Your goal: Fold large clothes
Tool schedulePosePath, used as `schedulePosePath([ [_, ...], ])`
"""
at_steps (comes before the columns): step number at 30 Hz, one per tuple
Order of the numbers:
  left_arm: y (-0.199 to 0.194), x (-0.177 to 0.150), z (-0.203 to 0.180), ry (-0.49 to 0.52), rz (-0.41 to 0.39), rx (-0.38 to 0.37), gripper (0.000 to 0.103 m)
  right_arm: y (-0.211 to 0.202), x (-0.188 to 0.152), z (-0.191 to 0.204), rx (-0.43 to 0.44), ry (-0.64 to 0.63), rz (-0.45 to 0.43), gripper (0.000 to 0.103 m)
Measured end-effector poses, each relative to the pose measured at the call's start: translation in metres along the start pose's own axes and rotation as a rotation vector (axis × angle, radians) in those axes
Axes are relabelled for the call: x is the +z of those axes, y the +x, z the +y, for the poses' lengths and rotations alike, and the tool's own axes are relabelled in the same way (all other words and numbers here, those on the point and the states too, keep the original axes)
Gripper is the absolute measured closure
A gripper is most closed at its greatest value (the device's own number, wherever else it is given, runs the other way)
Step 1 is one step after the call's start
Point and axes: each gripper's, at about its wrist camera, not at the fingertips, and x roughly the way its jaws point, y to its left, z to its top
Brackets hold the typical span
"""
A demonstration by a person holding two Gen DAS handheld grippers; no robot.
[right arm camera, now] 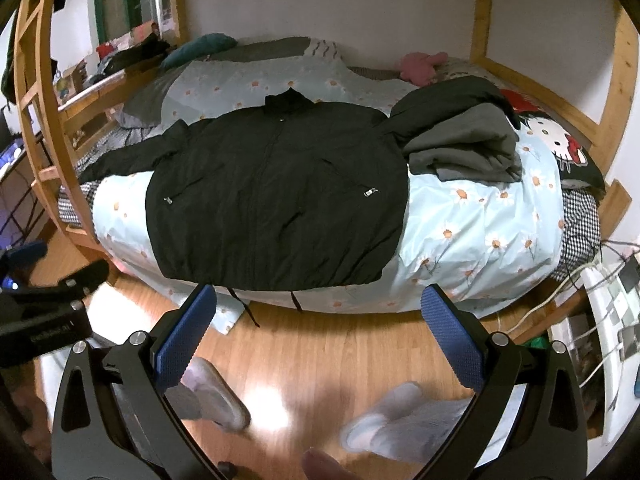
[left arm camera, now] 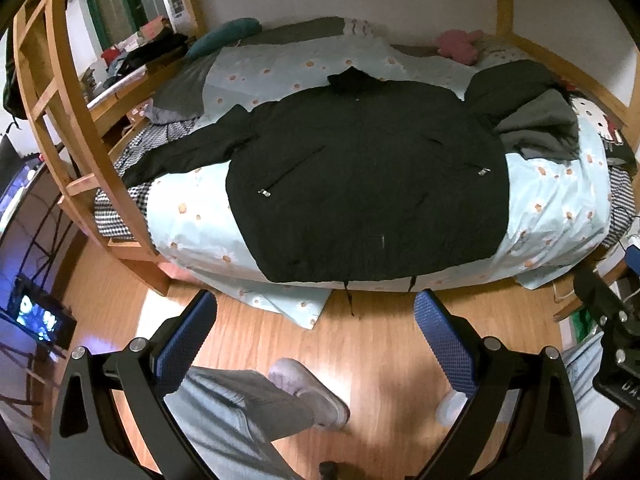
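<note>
The black jacket (left arm camera: 368,176) lies spread flat, front up and zipped, across the bed (left arm camera: 560,216) on a light blue daisy-print quilt (right arm camera: 480,232), its hem at the near edge with 2 drawcords hanging over the side. Its collar points toward the wall; one sleeve stretches out to the left, reaching a checked sheet.

The left wrist view shows a lit screen (left arm camera: 38,316) low at the left and the right gripper's black body at the right border. The right wrist view instead shows white cables and a power strip (right arm camera: 612,280) at the right, and the left gripper's body at its left border.

Both grippers hang above the wooden floor (left arm camera: 380,340), short of the bed. The left gripper (left arm camera: 316,300) has its blue-padded fingers (left arm camera: 188,332) spread wide and empty; the right gripper (right arm camera: 320,296) likewise, fingers (right arm camera: 452,336) apart, holding nothing.

A heap of grey and black clothes (right arm camera: 464,144) sits on the jacket's right shoulder area, covering that sleeve. A pink plush toy (right arm camera: 424,66) and a teal pillow (right arm camera: 200,46) lie near the wall. The person's slippered feet (right arm camera: 220,392) stand on the floor below.
</note>
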Motion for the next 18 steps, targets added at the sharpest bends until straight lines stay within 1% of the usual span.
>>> schedulePosePath([
  [3, 0.01, 0.013, 0.002, -0.016, 0.013, 0.005, 0.006, 0.012, 0.006, 0.001, 0.001, -0.009, 0.012, 0.003],
  [7, 0.03, 0.03, 0.005, -0.037, 0.022, 0.022, 0.006, 0.035, 0.019, 0.007, 0.037, -0.025, 0.023, 0.003],
  [11, 0.07, 0.048, 0.009, -0.048, 0.064, 0.042, 0.006, 0.069, 0.035, 0.021, 0.052, -0.06, 0.02, 0.003],
  [13, 0.092, 0.058, 0.012, -0.046, 0.081, 0.052, 0.006, 0.091, 0.046, 0.029, 0.092, -0.066, 0.03, 0.003],
  [15, 0.108, 0.064, 0.013, -0.035, 0.089, 0.086, 0.006, 0.114, 0.058, 0.037, 0.137, -0.067, 0.047, 0.003],
  [16, 0.117, 0.069, 0.014, -0.033, 0.096, 0.1, 0.006, 0.123, 0.062, 0.041, 0.146, -0.073, 0.052, 0.003],
  [18, 0.135, 0.081, 0.022, -0.053, 0.116, 0.079, 0.006, 0.139, 0.072, 0.052, 0.147, -0.094, 0.058, 0.003],
])
